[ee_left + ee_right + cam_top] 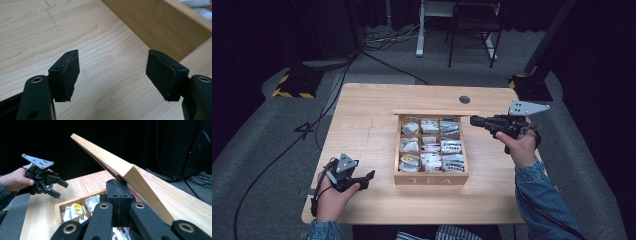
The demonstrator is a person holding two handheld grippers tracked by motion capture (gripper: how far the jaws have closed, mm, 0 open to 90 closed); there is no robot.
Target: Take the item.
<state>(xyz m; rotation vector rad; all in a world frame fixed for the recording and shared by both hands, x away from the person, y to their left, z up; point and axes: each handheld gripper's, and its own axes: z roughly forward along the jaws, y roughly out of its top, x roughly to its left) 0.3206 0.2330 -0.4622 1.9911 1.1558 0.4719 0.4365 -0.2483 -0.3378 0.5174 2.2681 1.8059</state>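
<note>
A wooden tea box [431, 178] marked TEA stands at the middle of the table [367, 125], with several tea bags [430, 145] in its compartments. Its lid [434, 112] is raised at the far side. My right gripper [473, 120] reaches in from the right, its jaws shut together with nothing between them. In the right gripper view the gripper [120, 187] has its tips against the lower corner of the tilted lid [150, 192]. My left gripper [369, 177] is open, low over the table left of the box. Bare wood shows between its pads [67, 72], and the box wall [155, 27] lies ahead.
A round cable hole [464, 99] is in the table's far right part. On the floor beyond stand a desk leg [420, 30], a black chair [474, 35], cables [387, 37] and two stand bases with yellow-black tape [292, 85]. The other hand and gripper [58, 188] show across the box.
</note>
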